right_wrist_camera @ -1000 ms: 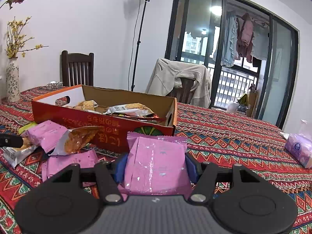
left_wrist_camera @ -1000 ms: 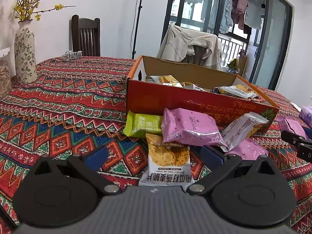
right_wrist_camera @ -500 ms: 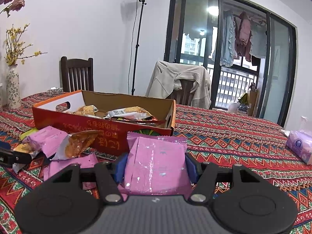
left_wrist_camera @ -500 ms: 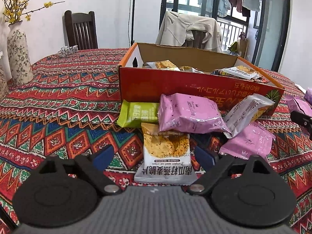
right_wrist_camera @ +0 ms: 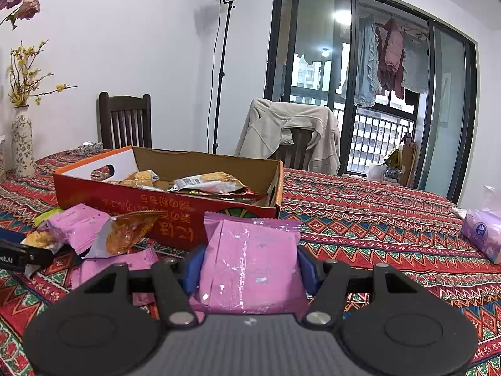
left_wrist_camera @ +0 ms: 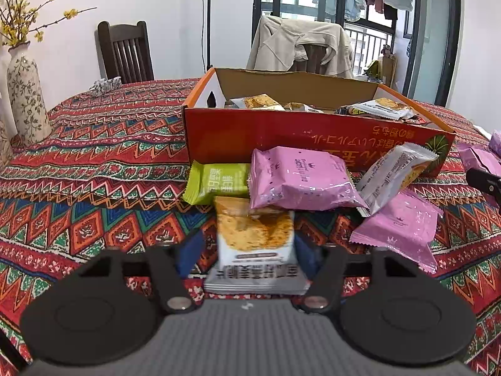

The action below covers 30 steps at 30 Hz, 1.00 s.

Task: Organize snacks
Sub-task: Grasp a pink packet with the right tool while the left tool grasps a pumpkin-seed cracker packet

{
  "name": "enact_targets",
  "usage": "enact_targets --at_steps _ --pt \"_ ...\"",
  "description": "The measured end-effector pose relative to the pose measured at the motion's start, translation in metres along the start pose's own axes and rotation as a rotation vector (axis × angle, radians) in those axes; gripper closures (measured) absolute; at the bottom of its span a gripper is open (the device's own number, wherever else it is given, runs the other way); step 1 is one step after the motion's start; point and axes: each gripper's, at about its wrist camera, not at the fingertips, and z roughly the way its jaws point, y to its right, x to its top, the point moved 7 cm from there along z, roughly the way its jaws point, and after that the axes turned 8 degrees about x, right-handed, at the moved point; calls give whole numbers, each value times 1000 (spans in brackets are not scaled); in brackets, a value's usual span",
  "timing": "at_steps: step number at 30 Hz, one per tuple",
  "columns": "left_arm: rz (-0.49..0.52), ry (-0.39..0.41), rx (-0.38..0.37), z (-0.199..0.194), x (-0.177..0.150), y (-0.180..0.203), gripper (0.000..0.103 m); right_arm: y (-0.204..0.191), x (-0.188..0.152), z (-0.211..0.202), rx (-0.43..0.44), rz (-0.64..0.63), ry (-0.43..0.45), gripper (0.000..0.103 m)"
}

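A: Left wrist view, item one?

B: Left gripper (left_wrist_camera: 250, 250), jaws just closing in on the white-and-orange snack packet (left_wrist_camera: 255, 244). The right pad appears to touch its edge; on the left a sliver of gap may remain, so a firm pinch is not certain. The packet lies flat on the patterned tablecloth (left_wrist_camera: 94, 172), its far end tucked under a pink packet (left_wrist_camera: 300, 178).

A: Why there?

B: Probably the nearest loose item. A green packet (left_wrist_camera: 216, 181) and others lie heaped against the red cardboard box (left_wrist_camera: 281, 134), likely the destination, as it already holds snacks.

A: Right wrist view?

B: Right gripper (right_wrist_camera: 249, 266) pinching a pink snack pouch (right_wrist_camera: 250, 263) by both side edges, held upright just before the box (right_wrist_camera: 169, 210), seemingly waiting to go in.
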Motion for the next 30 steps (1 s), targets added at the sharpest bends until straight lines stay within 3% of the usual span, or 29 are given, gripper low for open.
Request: enact_targets --at_steps 1,4,18,30 --pt "2 4 2 -1 0 0 56 0 0 0 0 0 0 43" --pt "-34 25 -3 -6 1 -5 59 0 0 0 1 0 -1 43" --pt "-33 131 80 -41 4 -23 59 -3 0 2 4 -1 -5 43" --pt "-65 245 74 -74 24 -34 59 -3 0 2 3 -1 -3 43"
